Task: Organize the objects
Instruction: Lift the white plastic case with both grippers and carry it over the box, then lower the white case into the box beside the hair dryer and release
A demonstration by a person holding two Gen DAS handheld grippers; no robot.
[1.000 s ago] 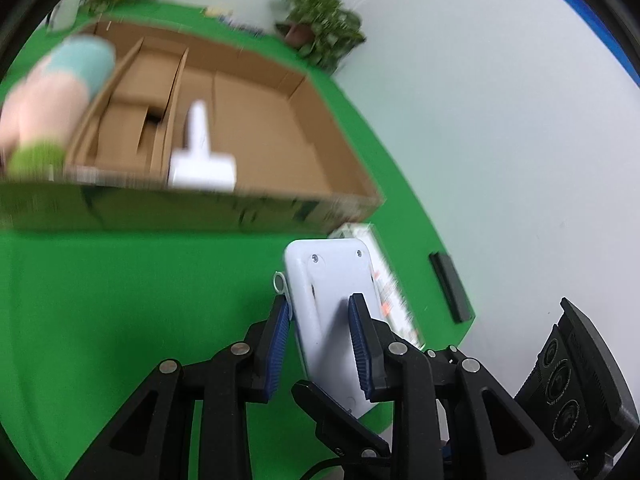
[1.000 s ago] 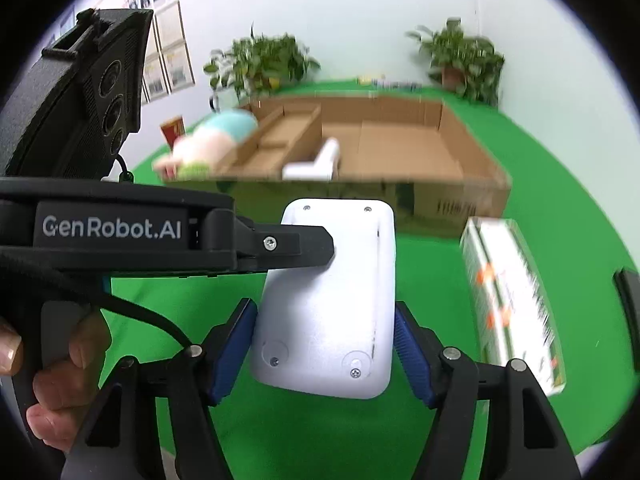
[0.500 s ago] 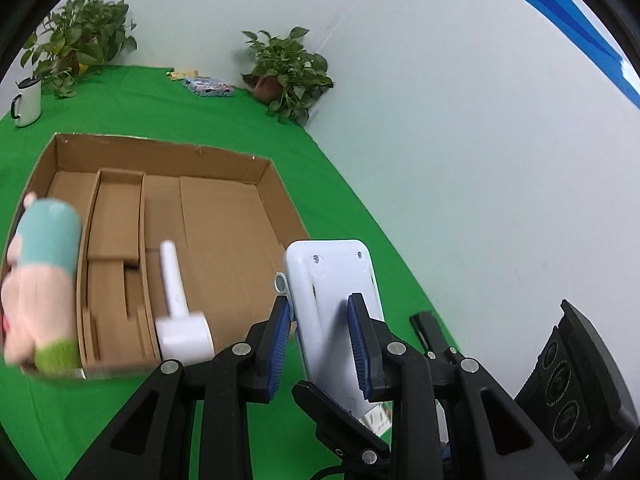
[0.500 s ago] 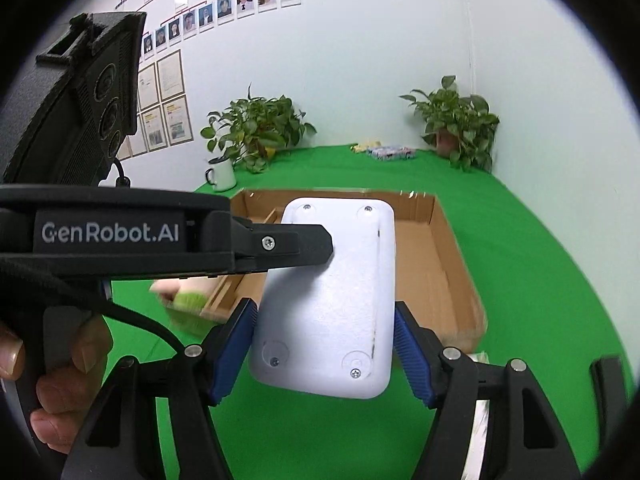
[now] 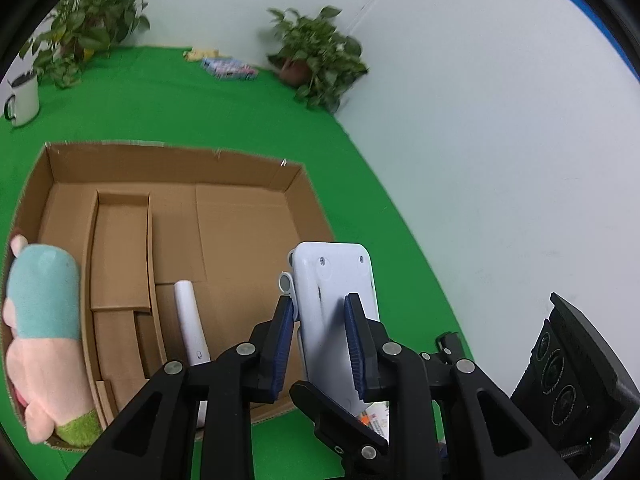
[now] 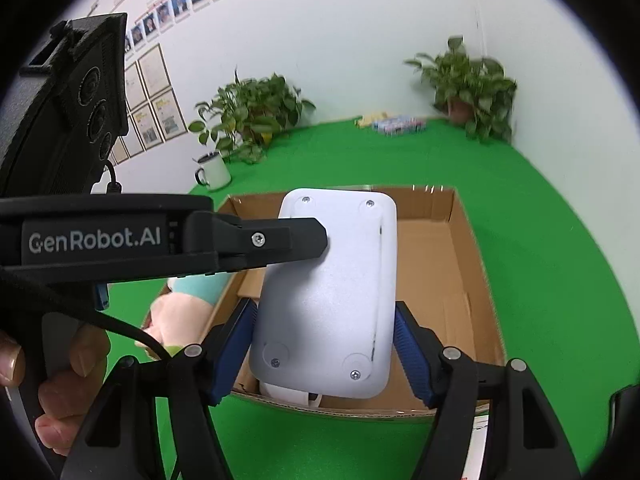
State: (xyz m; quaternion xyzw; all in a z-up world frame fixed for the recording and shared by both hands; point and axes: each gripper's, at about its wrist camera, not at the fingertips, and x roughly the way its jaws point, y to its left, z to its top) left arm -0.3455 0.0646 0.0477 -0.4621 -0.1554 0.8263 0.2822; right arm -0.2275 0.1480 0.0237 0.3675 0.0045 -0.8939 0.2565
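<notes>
White plastic device [image 6: 332,300] hung above the cardboard box [image 5: 240,168], pinched across its thickness by the left claw [image 5: 318,344] and across its width by the right claw [image 6: 324,356]. Plush toy [image 5: 44,336] lay in the box's left compartment, white roller [image 5: 192,324] mid-box.

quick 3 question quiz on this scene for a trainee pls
1. True or false: the white device lies on the floor of the cardboard box.
2. What lies at the box's left wall? A plush toy; B bottle; C book.
3. Fill in: the mug stands beside a potted ____.

Key: 1 false, it is held above the box in the jaws of the left gripper. 2 A. 3 plant.
</notes>
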